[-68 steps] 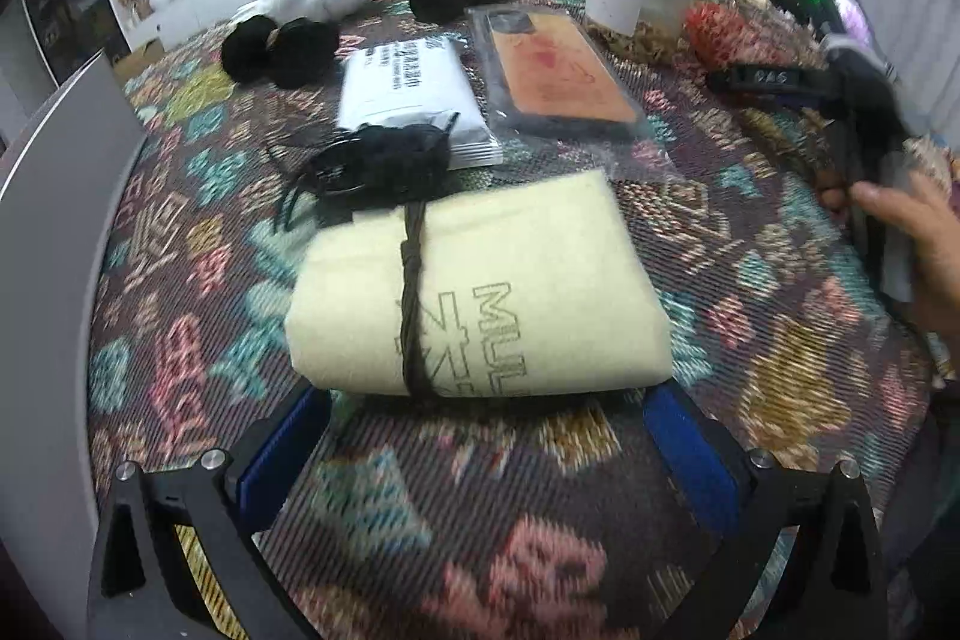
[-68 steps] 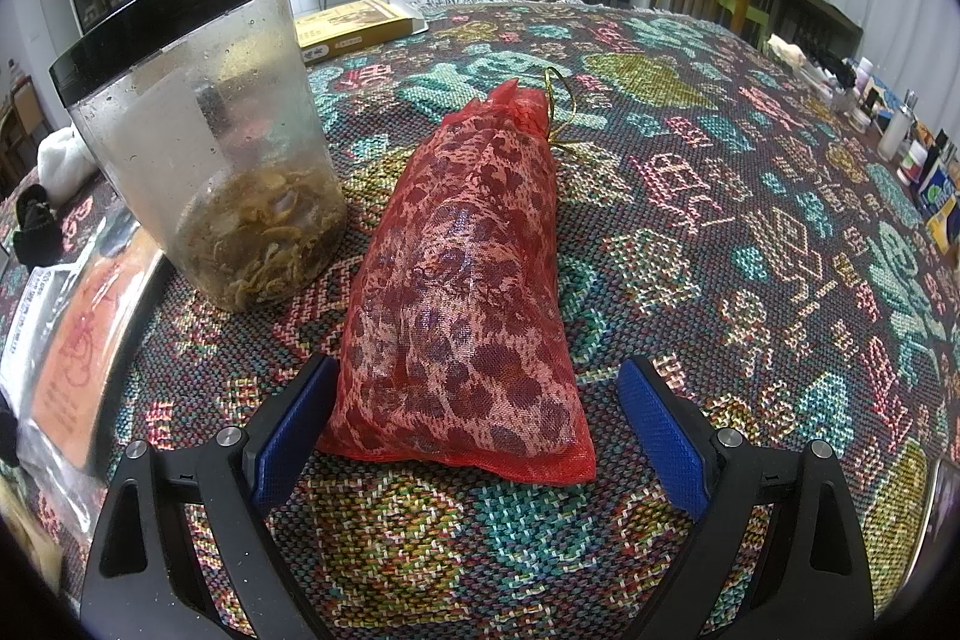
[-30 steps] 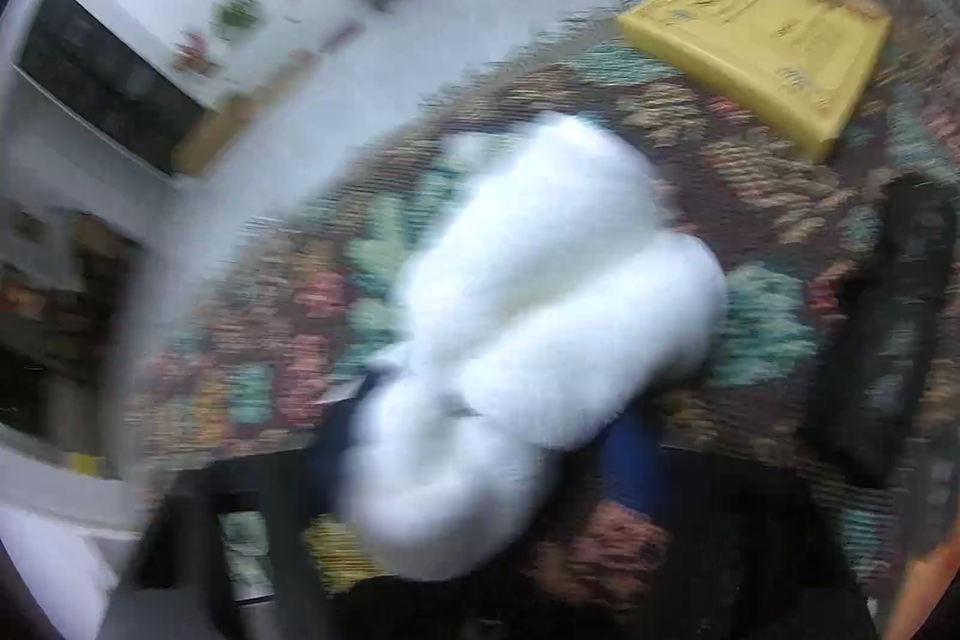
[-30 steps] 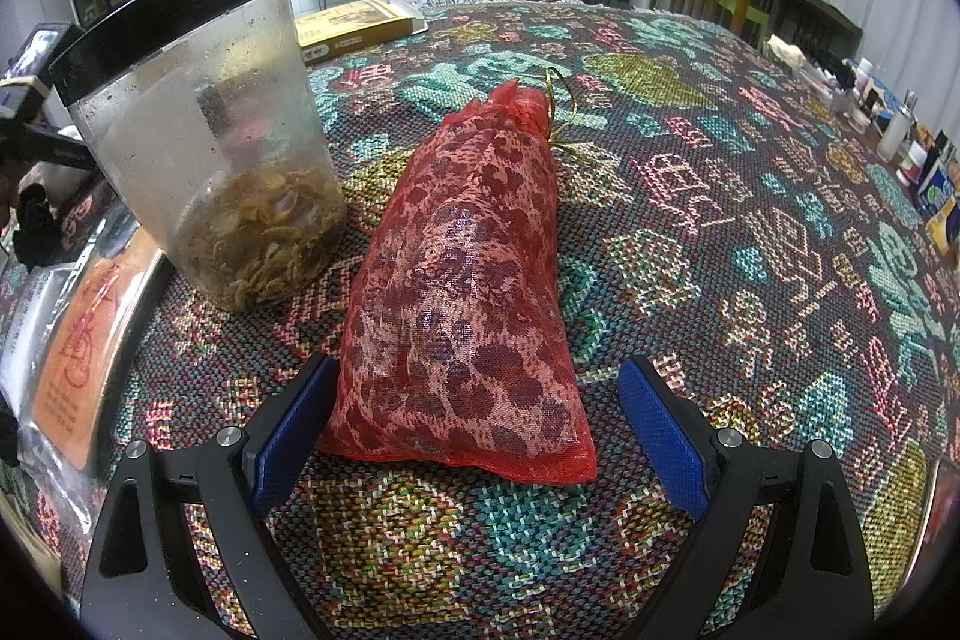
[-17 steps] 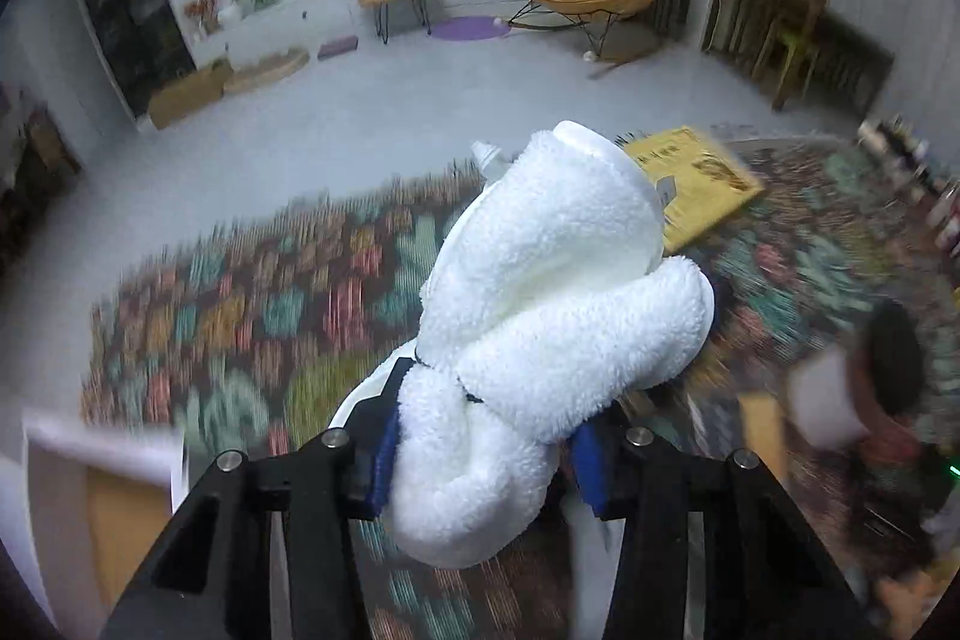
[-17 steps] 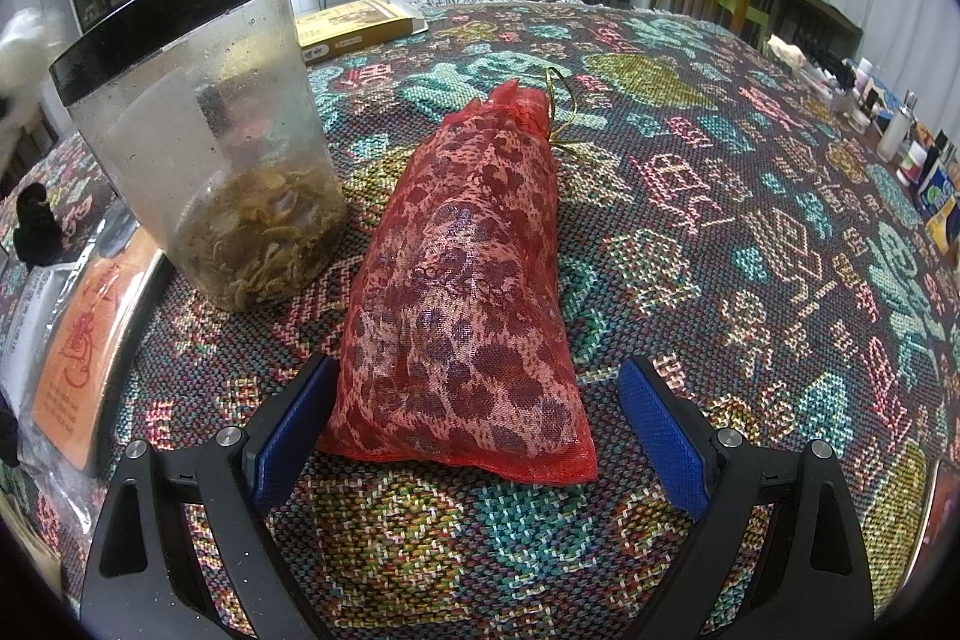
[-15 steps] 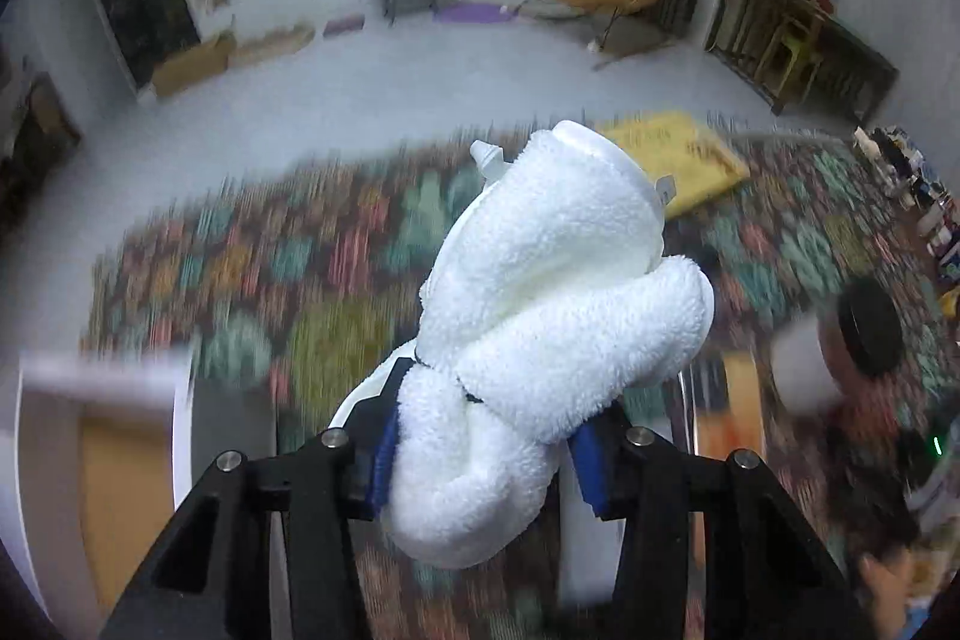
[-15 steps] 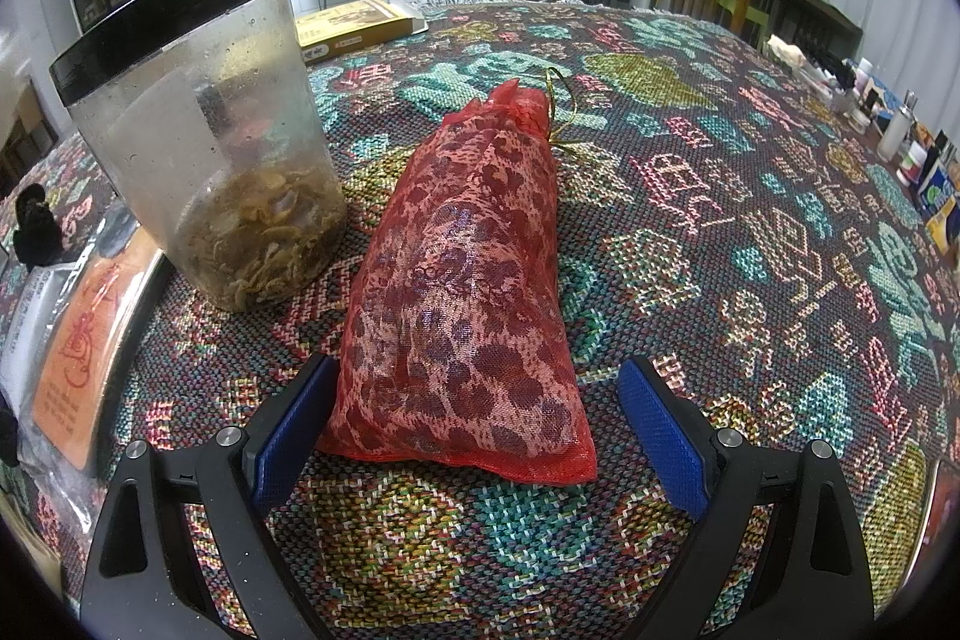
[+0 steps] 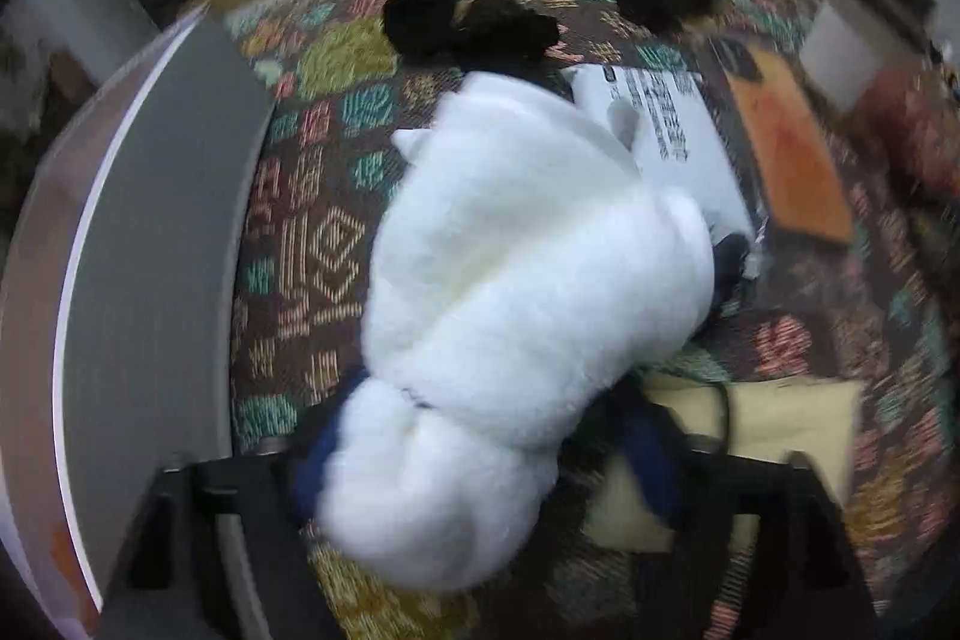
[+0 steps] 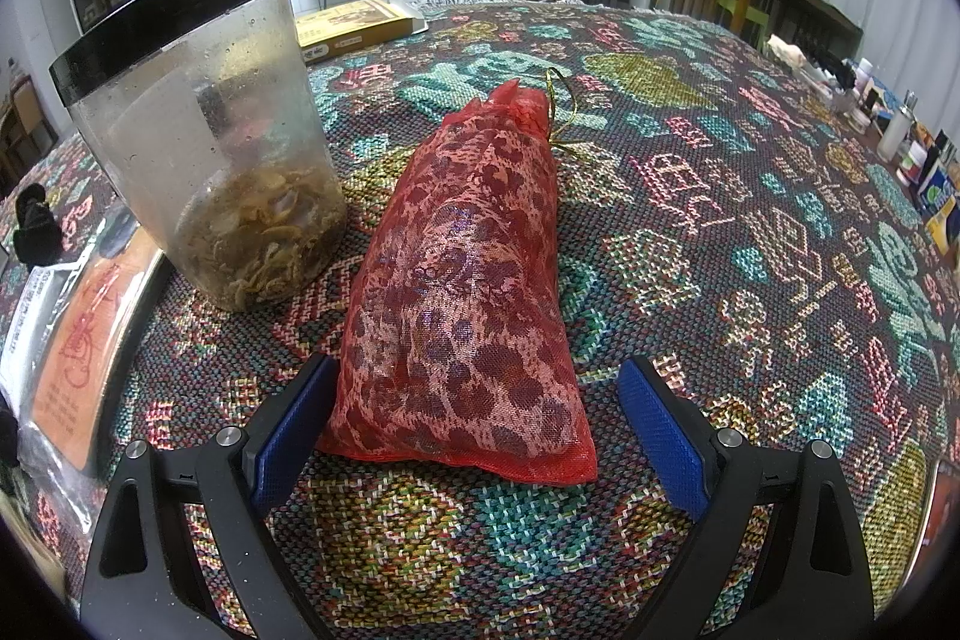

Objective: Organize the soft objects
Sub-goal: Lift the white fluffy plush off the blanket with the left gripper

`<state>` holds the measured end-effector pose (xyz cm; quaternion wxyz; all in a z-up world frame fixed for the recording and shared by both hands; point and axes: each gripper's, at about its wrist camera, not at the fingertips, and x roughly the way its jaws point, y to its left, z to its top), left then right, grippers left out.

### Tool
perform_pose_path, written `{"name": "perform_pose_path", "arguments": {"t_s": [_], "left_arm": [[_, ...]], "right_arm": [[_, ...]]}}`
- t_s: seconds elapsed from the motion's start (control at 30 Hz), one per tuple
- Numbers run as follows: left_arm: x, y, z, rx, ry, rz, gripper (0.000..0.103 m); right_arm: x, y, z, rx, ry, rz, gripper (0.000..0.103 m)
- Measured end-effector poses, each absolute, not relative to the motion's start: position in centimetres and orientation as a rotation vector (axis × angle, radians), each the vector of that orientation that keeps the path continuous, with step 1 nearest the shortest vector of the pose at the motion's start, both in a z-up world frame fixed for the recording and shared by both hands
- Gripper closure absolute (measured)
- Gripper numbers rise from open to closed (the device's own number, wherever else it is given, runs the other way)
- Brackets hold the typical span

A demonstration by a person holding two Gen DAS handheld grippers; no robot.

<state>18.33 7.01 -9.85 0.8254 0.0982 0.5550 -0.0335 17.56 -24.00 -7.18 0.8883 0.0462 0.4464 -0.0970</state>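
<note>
Left gripper [image 9: 480, 460] jaws just spread wide, white plush bundle [image 9: 516, 316] loose between them over patterned tablecloth [image 9: 312, 232]. Right gripper [image 10: 474, 430] wide, red mesh pouch [image 10: 462, 304] at 12 o'clock, ungripped.

Left gripper [image 9: 480, 460]: points steeply down, jaws just been opening, white plush bundle between them, blue pads at 7 and 5 o'clock of frame; picture blurred, pad contact unclear. Right gripper [image 10: 474, 424]: points down at slant, jaws spread wide, red bag end between them; left pad just beside bag, right pad apart.
</note>
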Motion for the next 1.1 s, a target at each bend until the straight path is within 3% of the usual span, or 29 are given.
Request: {"name": "perform_pose_path", "arguments": {"t_s": [0.3,1.1], "left_arm": [[19.8,9.2,-11.8,0.127,1.147,-0.101,0.0],[18.0,10.9,-12.7,0.047,0.998,-0.143,0.0]], "right_arm": [[17.6,-24.0,-7.2,0.096,0.927,-0.202,0.008],[17.6,-24.0,-7.2,0.096,0.927,-0.202,0.008]]}}
